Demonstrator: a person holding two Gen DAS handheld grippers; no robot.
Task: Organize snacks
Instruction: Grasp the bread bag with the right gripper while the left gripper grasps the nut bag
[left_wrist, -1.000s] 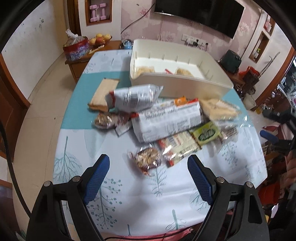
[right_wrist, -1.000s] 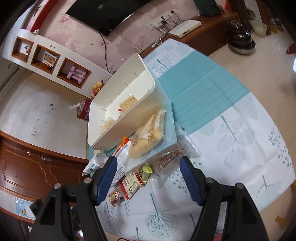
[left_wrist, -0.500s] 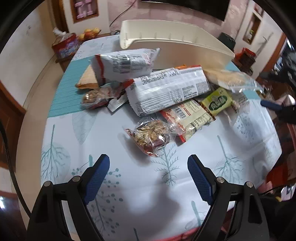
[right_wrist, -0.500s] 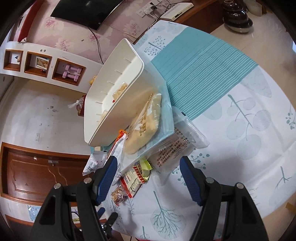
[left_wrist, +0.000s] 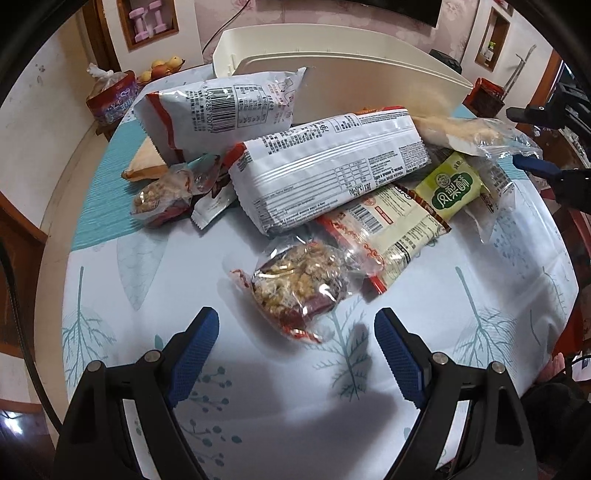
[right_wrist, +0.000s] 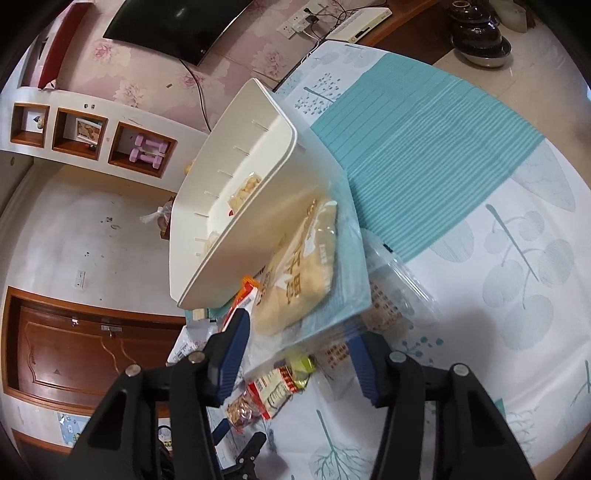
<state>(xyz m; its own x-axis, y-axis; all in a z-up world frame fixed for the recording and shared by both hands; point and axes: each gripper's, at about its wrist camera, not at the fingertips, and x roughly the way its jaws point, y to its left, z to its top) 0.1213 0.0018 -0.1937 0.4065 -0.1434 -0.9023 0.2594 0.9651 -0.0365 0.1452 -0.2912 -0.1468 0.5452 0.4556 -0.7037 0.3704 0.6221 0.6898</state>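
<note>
Left wrist view: the left gripper hangs over the bench, its jaws spread wide and holding nothing. Just beyond the blue pads, toward 12 o'clock, lies a clear nut snack with red-edged wrap, flat on the leaf-print cloth and not touched by either pad. Its upper right corner meets a red-and-cream packet. At 12 o'clock of that lies a long white pack, printed side up, resting on the pile. A white bag with a barcode leans at 11 o'clock, against the cream bin that stands at the far edge of the pile. A green packet lies at 2 o'clock, and a clear bag of pale biscuits lies above it. A second nut snack sits at 10 o'clock, beside a tan wedge. The right gripper's blue tip shows at the 3 o'clock edge.

Right wrist view: the right gripper is over the right end of the pile, its jaws closing. Between them lie the edge of a clear flat bag and the green packet; whether the pads press on anything cannot be told. The biscuit bag lies at 12 o'clock, against the bin, which holds a few pale snacks.
</note>
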